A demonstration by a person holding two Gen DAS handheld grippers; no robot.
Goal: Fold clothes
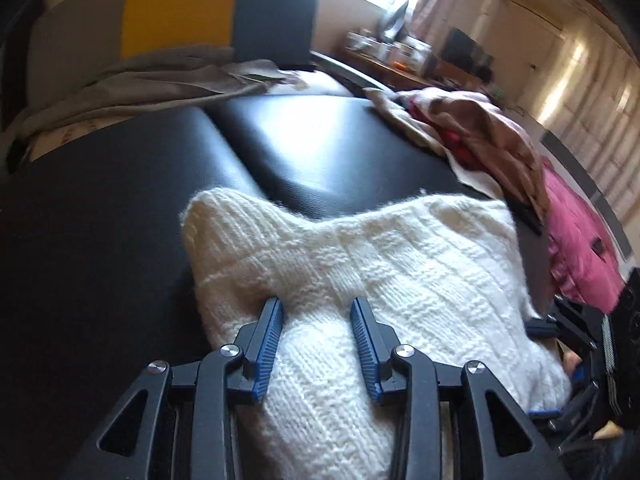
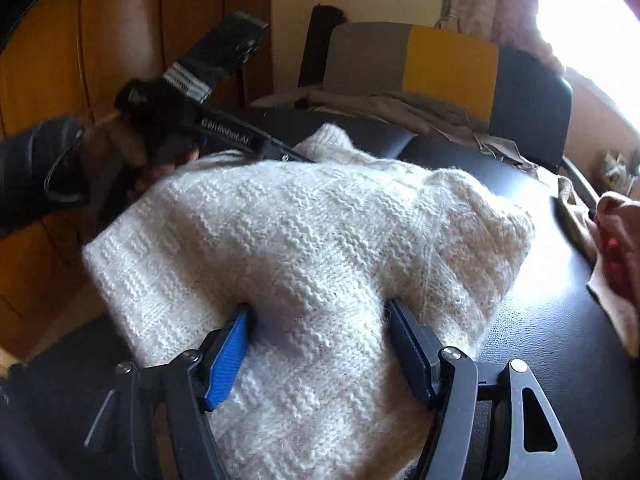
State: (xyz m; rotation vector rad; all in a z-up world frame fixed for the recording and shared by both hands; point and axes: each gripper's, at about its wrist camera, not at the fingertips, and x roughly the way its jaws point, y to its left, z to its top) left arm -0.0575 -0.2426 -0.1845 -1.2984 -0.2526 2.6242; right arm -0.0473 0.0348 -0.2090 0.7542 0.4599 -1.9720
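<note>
On the black padded table [image 1: 120, 208] lies the task's garment, a cream knitted sweater [image 1: 360, 264], bunched into a thick mound near the front edge and reaching from one gripper to the other. At the table's far right sits a heap of other clothes [image 1: 472, 128], brown, red and pink, well apart from the sweater's middle; a grey cloth [image 1: 160, 76] lies crumpled at the far end below a chair back with a yellow panel [image 1: 180, 8].

The sweater looks soft, bulky and fairly light, with a coarse knit that should give the pads good purchase and not slip. It will sag and stretch if lifted by one point, so my judgement is that hems, cuffs or shoulder seams, taken with both grippers at once, are the best places to hold.

The left gripper [image 1: 316, 308] has its jaws about half apart, with a ridge of knit rising between the blue pads [image 1: 268, 352]; the wool touches their inner faces, but whether it is truly clamped I cannot tell. The right gripper [image 2: 320, 312] stands wider, its jaws spread on either side of a hump of sweater that fills the gap loosely, more straddled than squeezed.
</note>
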